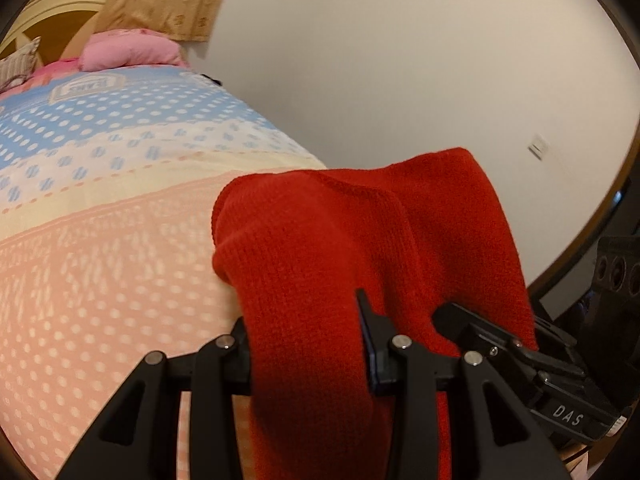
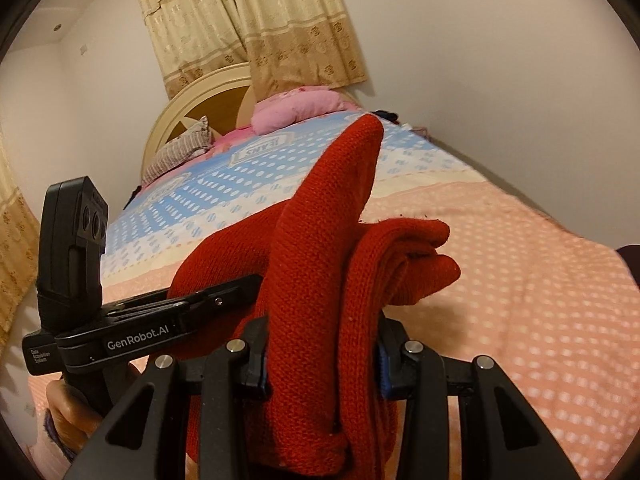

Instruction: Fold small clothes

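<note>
step: both grippers lifting knit (image 1: 320, 248) off bed (image 1: 100, 280), mid-fold
L gripper (image 1: 308, 360): clamping knit
R gripper (image 2: 322, 364): clamping bunched knit
next: prob. needing lowering, laying flat

1. A bed is seen, covered by a bedspread (image 2: 520, 264) with white dots, banded in blue at the far end, then cream, then peach at the near end.
2. A printed label patch (image 2: 260, 148) is noted on the blue band.
3. A pink pillow (image 2: 304, 110) is laid at the head of the bed; a striped grey cushion (image 2: 180, 152) is propped beside it.
4. A cream arched headboard (image 2: 200, 96) with a brown panel is set against the wall.
5. Beige patterned curtains (image 2: 256, 24) are hung behind the headboard.
6. A plain white wall (image 1: 400, 60) is seen along the bed's side, with a small wall switch plate (image 1: 538, 147) mounted on it.
</note>
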The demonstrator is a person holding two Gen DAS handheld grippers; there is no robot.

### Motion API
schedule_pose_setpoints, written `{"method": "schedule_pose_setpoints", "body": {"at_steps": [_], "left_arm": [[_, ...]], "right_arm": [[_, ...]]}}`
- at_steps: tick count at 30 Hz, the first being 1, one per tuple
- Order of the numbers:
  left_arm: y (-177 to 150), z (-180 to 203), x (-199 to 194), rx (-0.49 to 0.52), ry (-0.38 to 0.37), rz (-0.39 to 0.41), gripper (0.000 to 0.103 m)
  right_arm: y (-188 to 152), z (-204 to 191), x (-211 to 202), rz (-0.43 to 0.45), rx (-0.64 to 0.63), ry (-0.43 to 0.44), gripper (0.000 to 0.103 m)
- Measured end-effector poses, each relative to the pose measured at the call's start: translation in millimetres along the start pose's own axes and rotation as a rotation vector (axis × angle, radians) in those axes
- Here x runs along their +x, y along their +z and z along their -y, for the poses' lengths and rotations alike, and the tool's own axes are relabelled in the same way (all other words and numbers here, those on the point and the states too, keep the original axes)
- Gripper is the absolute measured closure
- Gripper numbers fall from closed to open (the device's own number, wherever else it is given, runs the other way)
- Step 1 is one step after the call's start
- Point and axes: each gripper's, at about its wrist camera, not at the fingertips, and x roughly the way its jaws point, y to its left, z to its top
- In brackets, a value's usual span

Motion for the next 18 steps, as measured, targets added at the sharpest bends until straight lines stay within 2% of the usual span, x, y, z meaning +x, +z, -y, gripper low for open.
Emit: {"method": "schedule_pose_setpoints", "body": {"at_steps": [4, 10, 15, 18], "left_arm": [[-6, 23, 14, 0.023, -0.035, -0.034, 0.064], [-22, 49, 35, 0.041, -0.077, -0.099, 0.064], [-26, 57, 47, 0.051, -0.064, -0.127, 0.064], [-14, 55, 53, 0.051, -0.049, -0.108, 0.064]], "right_arm": [[-8, 16, -27, 0.017, -0.004, -0.045, 0.064], [-24, 42, -46, 0.004, 0.025, -0.103, 0.064], [-33, 61, -49, -0.018, 0.054, -0.110, 0.064], [-30, 64, -39, -0.019, 0.038, -0.118, 0.064]]}}
